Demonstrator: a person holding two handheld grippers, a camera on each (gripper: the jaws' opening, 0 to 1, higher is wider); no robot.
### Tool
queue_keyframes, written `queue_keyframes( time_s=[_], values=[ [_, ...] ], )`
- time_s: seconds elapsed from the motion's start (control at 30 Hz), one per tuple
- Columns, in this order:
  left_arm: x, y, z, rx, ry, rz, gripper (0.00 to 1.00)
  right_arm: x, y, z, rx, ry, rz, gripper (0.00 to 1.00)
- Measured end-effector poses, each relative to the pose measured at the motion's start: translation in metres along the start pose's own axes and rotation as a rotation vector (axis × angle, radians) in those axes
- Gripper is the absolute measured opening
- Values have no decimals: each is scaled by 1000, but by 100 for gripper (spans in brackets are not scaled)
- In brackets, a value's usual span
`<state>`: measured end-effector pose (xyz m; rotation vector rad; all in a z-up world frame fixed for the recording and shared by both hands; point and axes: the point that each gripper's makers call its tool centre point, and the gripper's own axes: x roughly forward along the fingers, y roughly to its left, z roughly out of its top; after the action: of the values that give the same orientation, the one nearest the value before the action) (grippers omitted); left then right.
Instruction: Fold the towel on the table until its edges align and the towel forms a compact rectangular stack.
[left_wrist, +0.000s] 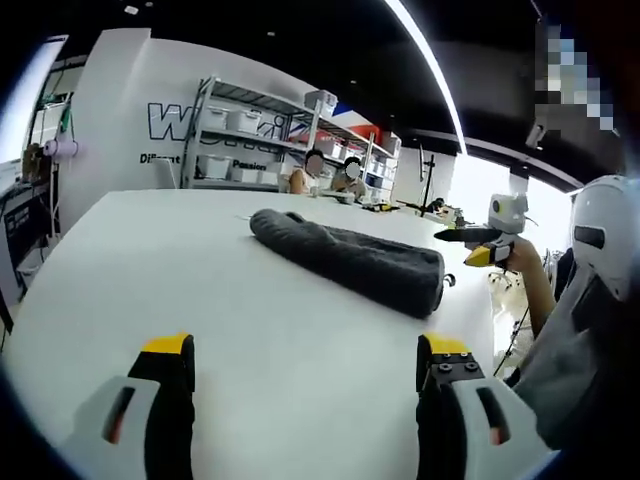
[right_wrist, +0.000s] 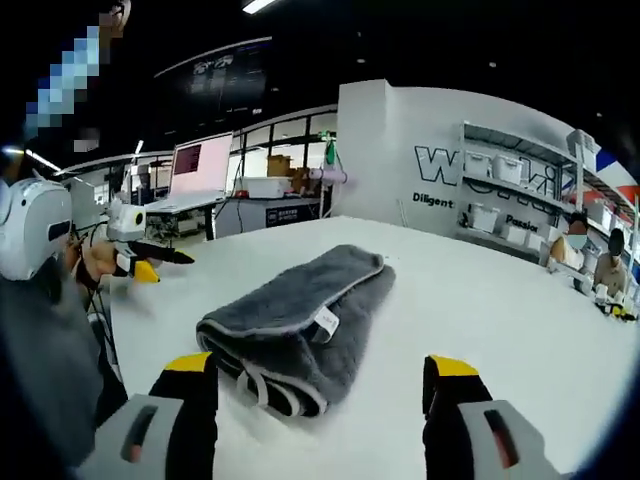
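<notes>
grey towel (right_wrist: 300, 320), far end foreshortened

Folded grey towel (left_wrist: 350, 258) on table (left_wrist: 200, 270)

Beyond the white surface (left_wrist: 200, 290), a metal shelf rack (left_wrist: 255, 140) of white bins stands against a lettered wall (right_wrist: 400, 150), two seated people (left_wrist: 330, 175) just before it, and an open laptop (right_wrist: 200, 170) sits well aside.
</notes>
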<state>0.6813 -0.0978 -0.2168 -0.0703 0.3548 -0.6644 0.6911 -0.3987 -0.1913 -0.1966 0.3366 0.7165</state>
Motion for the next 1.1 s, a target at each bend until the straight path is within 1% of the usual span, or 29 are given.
queue_keyframes(
  time_s=[0.07, 0.17, 0.27, 0.43, 0.57, 0.63, 0.7, 0.77, 0.87, 0.97, 1.1],
  values=[
    [2, -3, -1, 3, 7, -13, 97, -4, 4, -12, 13, 27, -22, 89],
    [4, -7, -2, 10, 14, -26, 97, -11, 8, -22, 38, 29, -54, 90],
    [5, -9, -3, 10, 15, -32, 97, -17, 14, -28, 75, 14, -64, 90],
    [8, -11, -5, 11, 26, -40, 97, -21, 12, -35, 99, 14, -96, 89],
    [8, -13, -4, 15, 21, -46, 97, -17, 15, -26, 87, -18, -94, 87],
    [8, -14, -3, 14, 17, -45, 97, -12, 19, -14, 91, -73, -65, 84],
    [7, -14, -3, 14, 16, -42, 97, -7, 22, -2, 85, -119, -45, 79],
    [6, -15, -3, 14, 15, -41, 97, -3, 24, 5, 81, -142, -32, 74],
    [2, -15, -2, 16, 12, -34, 97, 9, 30, 18, 64, -176, -4, 66],
    [0, -14, -2, 16, 6, -28, 97, 19, 35, 26, 38, -180, 24, 60],
    [-2, -13, -2, 13, 5, -22, 97, 30, 33, 28, 24, -174, 20, 50]
  ],
)
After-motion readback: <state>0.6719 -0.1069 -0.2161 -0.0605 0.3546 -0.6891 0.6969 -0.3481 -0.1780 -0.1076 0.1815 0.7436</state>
